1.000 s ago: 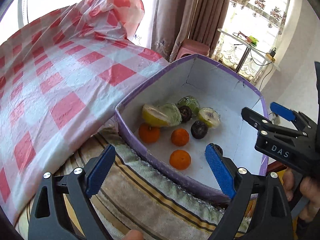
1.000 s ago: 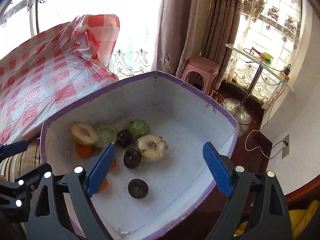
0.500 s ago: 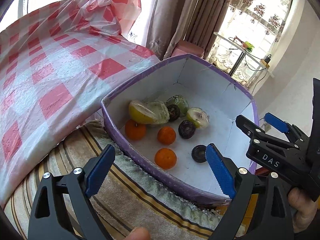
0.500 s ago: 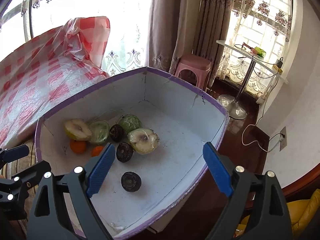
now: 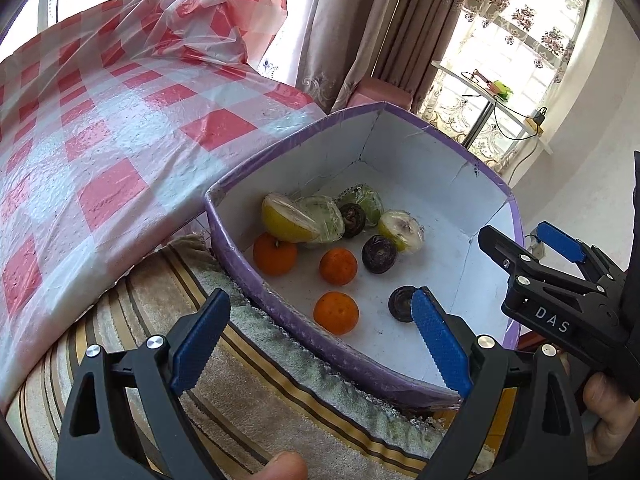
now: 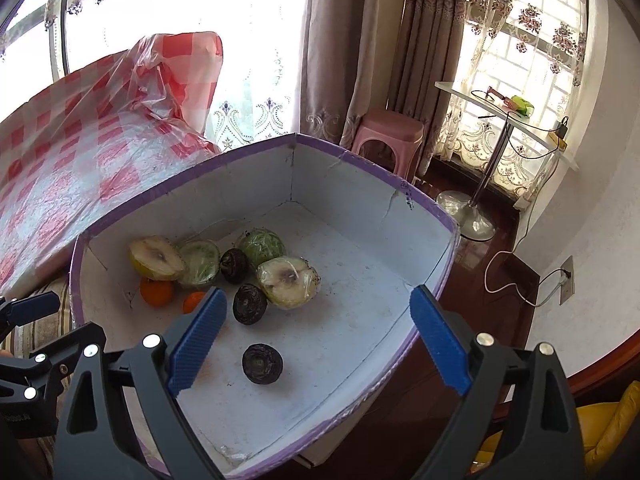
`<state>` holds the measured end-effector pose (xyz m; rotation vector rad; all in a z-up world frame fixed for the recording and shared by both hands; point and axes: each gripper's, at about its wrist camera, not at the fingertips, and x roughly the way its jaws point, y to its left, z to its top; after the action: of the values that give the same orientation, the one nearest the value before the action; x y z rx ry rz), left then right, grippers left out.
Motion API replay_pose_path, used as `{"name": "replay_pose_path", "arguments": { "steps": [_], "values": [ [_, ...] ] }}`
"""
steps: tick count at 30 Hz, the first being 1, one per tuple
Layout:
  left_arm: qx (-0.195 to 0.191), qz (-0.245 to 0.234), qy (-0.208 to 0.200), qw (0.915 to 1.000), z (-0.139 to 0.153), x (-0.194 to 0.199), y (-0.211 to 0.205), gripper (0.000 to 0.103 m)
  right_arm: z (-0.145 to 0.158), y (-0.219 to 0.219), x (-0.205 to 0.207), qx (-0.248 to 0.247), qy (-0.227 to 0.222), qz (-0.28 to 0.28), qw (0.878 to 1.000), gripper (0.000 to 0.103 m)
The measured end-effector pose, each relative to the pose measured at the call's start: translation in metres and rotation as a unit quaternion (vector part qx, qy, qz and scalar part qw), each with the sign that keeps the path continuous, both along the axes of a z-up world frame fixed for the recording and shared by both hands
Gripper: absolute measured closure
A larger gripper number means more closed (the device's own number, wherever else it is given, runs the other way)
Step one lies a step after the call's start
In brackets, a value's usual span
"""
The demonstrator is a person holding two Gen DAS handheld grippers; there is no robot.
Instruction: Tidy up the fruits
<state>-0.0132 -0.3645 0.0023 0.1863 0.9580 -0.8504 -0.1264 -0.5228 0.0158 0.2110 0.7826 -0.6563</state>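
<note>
A purple-rimmed white box (image 5: 240, 256) (image 6: 424, 196) holds the fruit. Three oranges (image 5: 336, 313) lie near its front left; two show in the right wrist view (image 6: 157, 292). Three dark round fruits (image 5: 379, 254) (image 6: 262, 363) and several plastic-wrapped cut fruit halves (image 5: 285, 218) (image 6: 288, 282) lie further in. My left gripper (image 5: 320, 344) is open and empty, above the box's near rim. My right gripper (image 6: 316, 340) is open and empty, above the box's inside; it also shows in the left wrist view (image 5: 556, 284).
A red-and-white checked plastic cloth (image 5: 100, 148) (image 6: 60, 176) covers the surface to the left. A striped towel (image 5: 280, 396) lies under the box. A pink stool (image 6: 390, 132) and a glass side table (image 6: 504, 120) stand by the curtains. A yellow object (image 6: 608, 432) lies at lower right.
Both grippers have drawn back and up from the box, so more of it shows. The fruit has not moved. Both grippers stay open.
</note>
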Motion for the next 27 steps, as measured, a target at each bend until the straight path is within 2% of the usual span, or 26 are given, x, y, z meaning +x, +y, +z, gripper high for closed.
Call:
{"name": "replay_pose_path", "arguments": {
  "steps": [17,24,25,27],
  "values": [
    [0.009,-0.008,-0.001,0.9999,-0.001,0.0,-0.006,0.014,-0.005,-0.003,0.0,0.004,0.005,-0.002,1.0,0.01],
    [0.015,-0.026,-0.004,0.9995,0.0,-0.002,-0.018,0.014,-0.004,-0.01,-0.004,0.009,-0.002,-0.019,1.0,0.01],
    [0.018,-0.028,-0.005,0.9994,0.0,-0.003,-0.02,0.006,-0.005,-0.011,-0.004,0.009,-0.001,-0.02,1.0,0.01],
    [0.015,-0.033,-0.008,0.9993,0.001,-0.004,-0.022,0.005,-0.005,-0.012,-0.005,0.011,-0.002,-0.022,1.0,0.01]
  ]
}}
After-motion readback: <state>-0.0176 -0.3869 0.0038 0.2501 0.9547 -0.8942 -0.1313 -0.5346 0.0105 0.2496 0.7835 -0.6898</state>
